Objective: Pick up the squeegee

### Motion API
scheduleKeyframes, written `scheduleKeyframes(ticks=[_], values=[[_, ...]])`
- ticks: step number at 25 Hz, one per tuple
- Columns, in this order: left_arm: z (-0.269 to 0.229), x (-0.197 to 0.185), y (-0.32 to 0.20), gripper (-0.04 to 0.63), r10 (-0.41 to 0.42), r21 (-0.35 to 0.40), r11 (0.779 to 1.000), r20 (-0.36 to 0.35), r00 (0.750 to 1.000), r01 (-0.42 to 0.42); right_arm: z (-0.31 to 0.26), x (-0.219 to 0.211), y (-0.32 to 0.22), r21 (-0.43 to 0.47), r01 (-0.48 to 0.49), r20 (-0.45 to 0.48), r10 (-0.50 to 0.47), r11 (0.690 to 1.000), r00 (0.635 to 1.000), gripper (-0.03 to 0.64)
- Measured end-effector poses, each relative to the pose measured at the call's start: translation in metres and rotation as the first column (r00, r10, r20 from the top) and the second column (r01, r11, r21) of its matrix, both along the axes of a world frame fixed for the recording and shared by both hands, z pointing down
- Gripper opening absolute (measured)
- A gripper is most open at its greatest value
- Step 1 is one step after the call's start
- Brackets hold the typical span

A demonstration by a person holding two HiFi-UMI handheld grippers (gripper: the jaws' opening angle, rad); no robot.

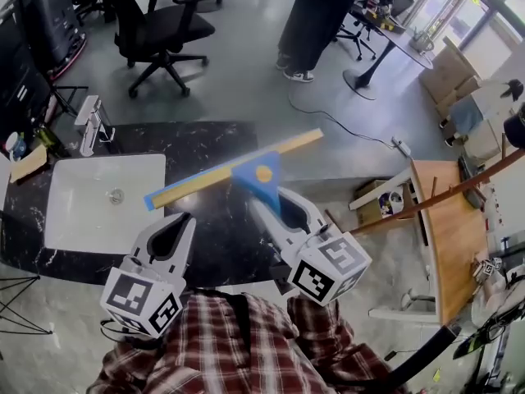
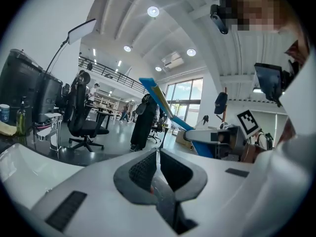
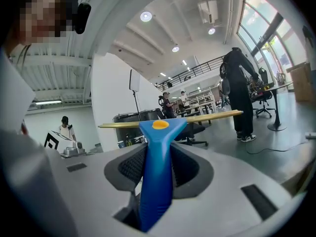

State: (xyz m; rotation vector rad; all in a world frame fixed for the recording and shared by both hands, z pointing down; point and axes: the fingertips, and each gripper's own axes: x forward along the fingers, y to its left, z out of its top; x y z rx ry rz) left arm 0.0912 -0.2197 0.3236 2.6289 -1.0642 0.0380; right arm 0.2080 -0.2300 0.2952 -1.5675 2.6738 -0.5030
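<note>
Two grippers show just ahead of the person's plaid sleeves (image 1: 246, 343). Left gripper (image 1: 175, 222): jaws clenched together, nothing between them; it sits beside and below the blade, apart from it. Right gripper (image 1: 275, 197): jaws clamped on the blue handle of the squeegee (image 1: 261, 173), which is held in the air over the dark marble bench (image 1: 205, 142), yellow blade bar lying crosswise. A white sink (image 1: 74, 220) is set in the bench at left, with a faucet (image 1: 89, 126) at its far rim. A wooden table (image 1: 451, 236) stands at right. Beyond the bench, a cable (image 1: 328, 117) lies on the grey floor. Farthest off stand a black office chair (image 1: 156, 23) and a person in dark clothing (image 1: 316, 15).
</note>
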Motion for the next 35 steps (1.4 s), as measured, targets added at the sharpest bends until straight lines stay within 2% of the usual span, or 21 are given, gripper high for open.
scheduleKeyframes(ticks=[4,13,35], values=[[0.002,0.007,0.002,0.032,0.017,0.0,1.0,0.003,1.0,-0.017,-0.001,-0.008,0.001,0.011,0.025,-0.023,-0.025,1.0,0.999,0.138],[0.001,0.008,0.004,0.032,0.008,-0.001,1.0,0.004,1.0,-0.008,-0.009,-0.012,0.001,0.046,0.033,-0.009,-0.033,0.998,0.999,0.138],[0.001,0.009,0.011,0.032,-0.011,-0.01,1.0,-0.002,1.0,0.011,-0.002,-0.019,0.004,0.022,0.076,-0.015,-0.075,0.997,0.997,0.138]])
